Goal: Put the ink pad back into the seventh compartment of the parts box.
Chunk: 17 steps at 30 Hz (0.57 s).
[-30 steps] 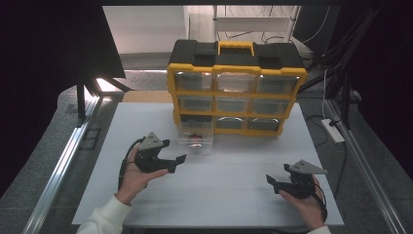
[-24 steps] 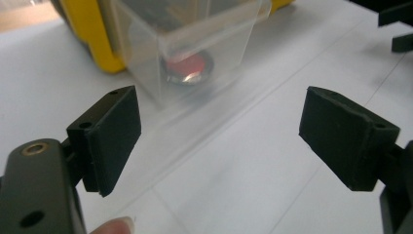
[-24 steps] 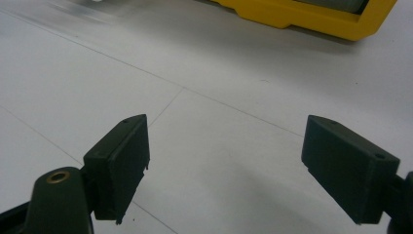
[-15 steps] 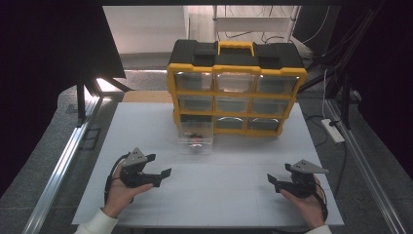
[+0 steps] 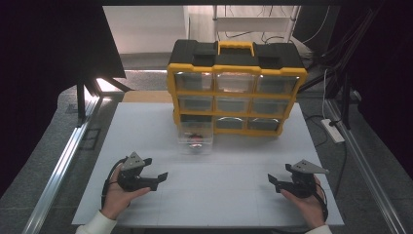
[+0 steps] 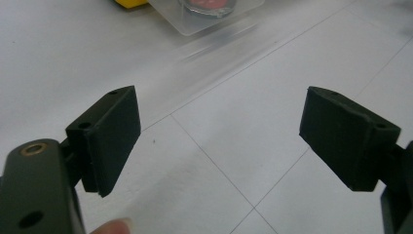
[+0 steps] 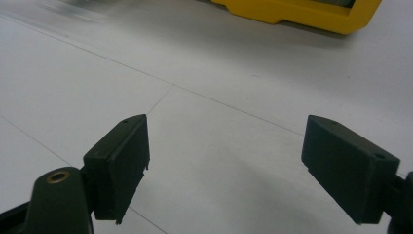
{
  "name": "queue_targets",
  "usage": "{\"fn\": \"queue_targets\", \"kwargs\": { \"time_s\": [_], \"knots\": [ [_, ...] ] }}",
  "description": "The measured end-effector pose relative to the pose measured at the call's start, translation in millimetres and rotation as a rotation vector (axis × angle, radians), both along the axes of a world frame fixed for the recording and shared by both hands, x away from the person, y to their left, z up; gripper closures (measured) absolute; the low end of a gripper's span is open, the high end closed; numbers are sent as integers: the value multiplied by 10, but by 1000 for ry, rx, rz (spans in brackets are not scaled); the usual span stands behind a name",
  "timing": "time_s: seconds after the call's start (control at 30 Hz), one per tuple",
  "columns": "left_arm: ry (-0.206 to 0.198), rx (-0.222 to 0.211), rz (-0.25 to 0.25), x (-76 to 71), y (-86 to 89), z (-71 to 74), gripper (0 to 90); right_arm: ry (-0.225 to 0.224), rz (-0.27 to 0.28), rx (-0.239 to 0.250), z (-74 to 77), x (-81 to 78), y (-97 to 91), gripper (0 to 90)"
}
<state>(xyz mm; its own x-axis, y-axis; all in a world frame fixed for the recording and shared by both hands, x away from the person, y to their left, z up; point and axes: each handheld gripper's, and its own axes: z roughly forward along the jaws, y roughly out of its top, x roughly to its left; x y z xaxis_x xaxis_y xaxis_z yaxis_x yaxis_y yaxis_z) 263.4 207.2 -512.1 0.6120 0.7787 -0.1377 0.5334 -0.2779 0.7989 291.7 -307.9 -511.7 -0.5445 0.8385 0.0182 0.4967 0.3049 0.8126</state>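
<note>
Your left hand (image 5: 118, 195) lies low on the white table (image 5: 219, 195), palm up, and it holds the left gripper (image 5: 157, 179) with its jaws pointing across toward your other side. The jaws are spread wide and hold nothing; only bare table lies between them. In the left gripper view, the clear drawer (image 6: 209, 14) sits well past the jaw tips, a bit to the left of the gap, with something red and dark inside it. Your fingertip (image 6: 112, 227) peeks up at the bottom by the left jaw.

Your right hand (image 5: 304, 204) rests near the other front corner, palm up too. The right gripper (image 5: 274, 181) points its jaws back toward your left gripper. These jaws are also wide apart with nothing in them. In the right gripper view, the yellow box (image 7: 302, 14) stands far ahead of the jaws, up and to the right.

From above, that clear drawer is pulled out of the yellow box's bottom row, and it sits well apart from both grippers.
</note>
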Motion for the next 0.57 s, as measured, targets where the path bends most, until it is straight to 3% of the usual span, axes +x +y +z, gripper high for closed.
{"fn": "queue_targets", "kwargs": {
  "time_s": [0.57],
  "knots": [
    [2,9,3,15,-11,-19,154,-3,4,4,-1,-1,-4,186]
  ]
}}
